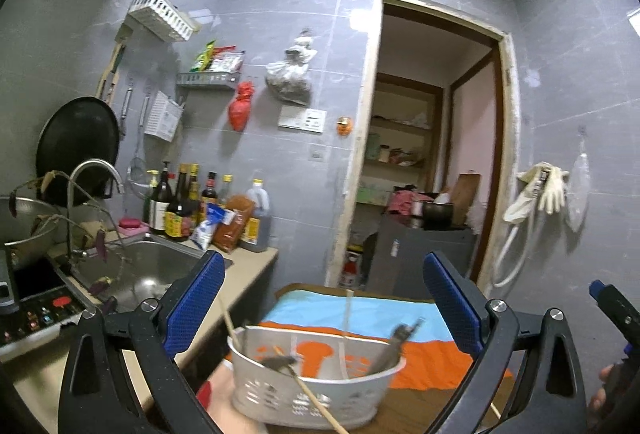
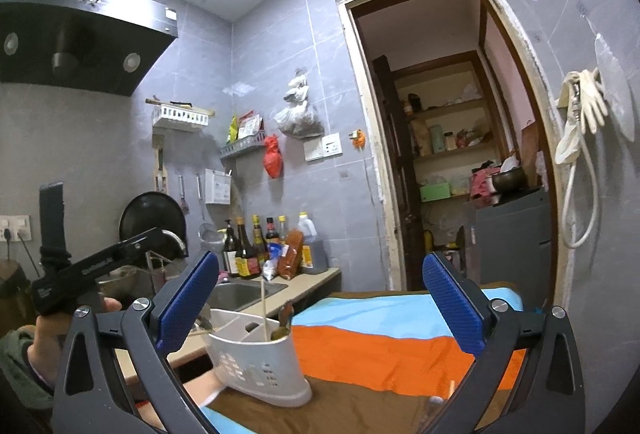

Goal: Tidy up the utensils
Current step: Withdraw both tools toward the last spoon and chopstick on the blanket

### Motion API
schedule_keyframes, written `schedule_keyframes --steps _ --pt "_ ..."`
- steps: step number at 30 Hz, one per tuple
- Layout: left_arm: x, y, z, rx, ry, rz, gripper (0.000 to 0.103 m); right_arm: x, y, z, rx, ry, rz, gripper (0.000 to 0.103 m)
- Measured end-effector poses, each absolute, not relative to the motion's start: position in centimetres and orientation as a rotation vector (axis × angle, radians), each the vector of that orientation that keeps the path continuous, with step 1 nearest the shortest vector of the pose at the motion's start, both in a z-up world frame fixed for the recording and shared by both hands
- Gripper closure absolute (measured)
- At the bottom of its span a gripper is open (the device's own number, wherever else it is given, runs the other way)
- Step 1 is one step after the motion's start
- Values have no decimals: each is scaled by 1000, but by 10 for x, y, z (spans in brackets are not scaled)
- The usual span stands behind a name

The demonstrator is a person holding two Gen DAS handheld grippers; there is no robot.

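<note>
A white plastic utensil holder [image 1: 316, 378] stands at the near edge of a table covered by a blue, orange and brown cloth [image 1: 372, 318]. It holds chopsticks [image 1: 347, 318] and dark-handled utensils [image 1: 402, 338]. It also shows in the right wrist view [image 2: 256, 362]. A bare hand [image 1: 224, 406] touches the holder's left side. My left gripper [image 1: 320, 298] is open and empty, above the holder. My right gripper [image 2: 320, 302] is open and empty, to the right of the holder. A small utensil end [image 2: 436, 400] lies on the brown cloth near the right gripper.
A steel sink [image 1: 148, 270] with a tap [image 1: 94, 177] sits in the counter at left. Sauce bottles [image 1: 192, 205] line the wall behind it. A black pan [image 1: 78, 141] leans at far left. An open doorway [image 1: 432, 153] is behind the table. The other gripper's body [image 2: 100, 266] shows at left.
</note>
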State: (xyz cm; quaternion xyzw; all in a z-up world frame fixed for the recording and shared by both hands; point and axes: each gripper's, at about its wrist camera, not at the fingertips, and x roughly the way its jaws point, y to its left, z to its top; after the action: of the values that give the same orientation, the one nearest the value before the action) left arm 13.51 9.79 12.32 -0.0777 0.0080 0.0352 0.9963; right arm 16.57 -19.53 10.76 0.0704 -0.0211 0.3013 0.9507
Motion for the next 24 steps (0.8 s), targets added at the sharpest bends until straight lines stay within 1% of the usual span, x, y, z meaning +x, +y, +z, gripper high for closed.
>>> schedule_keyframes --steps 9,17,21,24 --pt "111 54 111 -131 13 -18 5 145 -221 95 105 -28 540 0" --pt "103 13 87 -97 24 -67 5 139 -248 71 78 7 469 0" --pt "110 -5 73 -87 74 -104 5 146 -261 61 71 54 448 0" --pt "124 -17 62 -78 154 -157 5 155 -267 52 43 108 439 0"
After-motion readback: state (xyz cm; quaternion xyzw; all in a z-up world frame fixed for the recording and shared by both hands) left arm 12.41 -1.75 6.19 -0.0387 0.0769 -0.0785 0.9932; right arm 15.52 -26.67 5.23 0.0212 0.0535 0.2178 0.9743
